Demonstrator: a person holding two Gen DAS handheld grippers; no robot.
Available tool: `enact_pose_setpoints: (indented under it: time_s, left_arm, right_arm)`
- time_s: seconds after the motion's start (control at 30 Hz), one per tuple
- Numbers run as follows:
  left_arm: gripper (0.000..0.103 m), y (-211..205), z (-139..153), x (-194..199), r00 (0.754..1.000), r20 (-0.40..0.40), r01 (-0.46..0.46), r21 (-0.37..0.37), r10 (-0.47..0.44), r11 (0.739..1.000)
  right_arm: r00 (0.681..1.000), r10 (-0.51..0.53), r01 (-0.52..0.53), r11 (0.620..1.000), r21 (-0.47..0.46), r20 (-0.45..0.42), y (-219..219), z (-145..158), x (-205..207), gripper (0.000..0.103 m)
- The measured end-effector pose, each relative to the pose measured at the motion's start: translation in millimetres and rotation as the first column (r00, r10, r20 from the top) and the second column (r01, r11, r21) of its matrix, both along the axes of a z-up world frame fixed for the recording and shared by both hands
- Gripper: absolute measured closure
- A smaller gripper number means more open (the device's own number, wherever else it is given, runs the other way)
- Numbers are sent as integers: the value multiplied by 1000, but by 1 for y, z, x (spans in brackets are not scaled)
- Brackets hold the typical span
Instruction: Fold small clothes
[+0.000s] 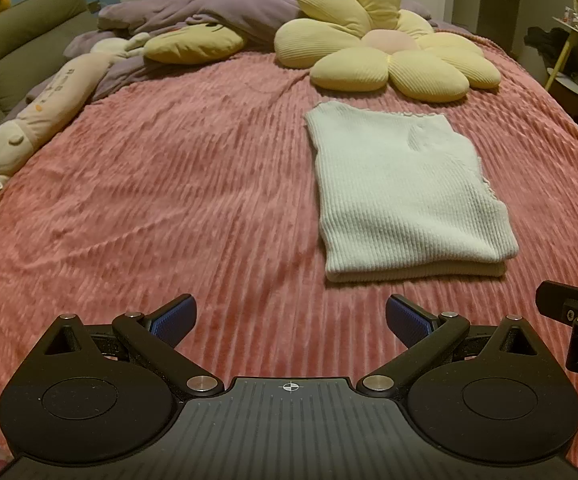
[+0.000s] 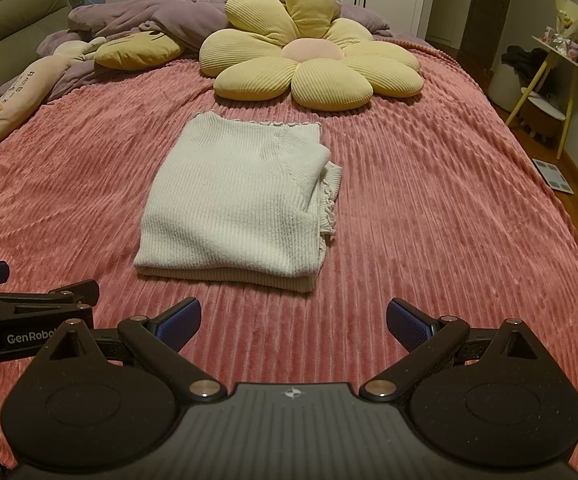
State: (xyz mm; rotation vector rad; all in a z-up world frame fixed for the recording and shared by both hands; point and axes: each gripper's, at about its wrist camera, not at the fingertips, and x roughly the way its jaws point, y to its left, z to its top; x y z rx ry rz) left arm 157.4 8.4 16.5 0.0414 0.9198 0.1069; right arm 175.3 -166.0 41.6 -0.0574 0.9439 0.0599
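Your left claw [image 1: 291, 320] and right claw [image 2: 293, 320] gape empty; folded cream ribbed-knit top [image 2: 237, 204] at 12 o'clock looks finished.

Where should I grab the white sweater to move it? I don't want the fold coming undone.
Take the sweater by its near folded edge, coming in low from the front with both open grippers, left gripper and right gripper. The layers stack there; the frilly loose edges on its right side would likely slip apart.
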Motion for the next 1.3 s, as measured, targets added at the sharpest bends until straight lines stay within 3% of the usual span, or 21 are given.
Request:
enact_pose_setpoints:
  time_s: [1.3]
  left_arm:
    - [0, -4, 3, -11, 999, 31, 31, -3, -31, 1000]
  right_arm:
    - [1000, 3, -3, 1000, -2, 20, -4, 8, -8, 4]
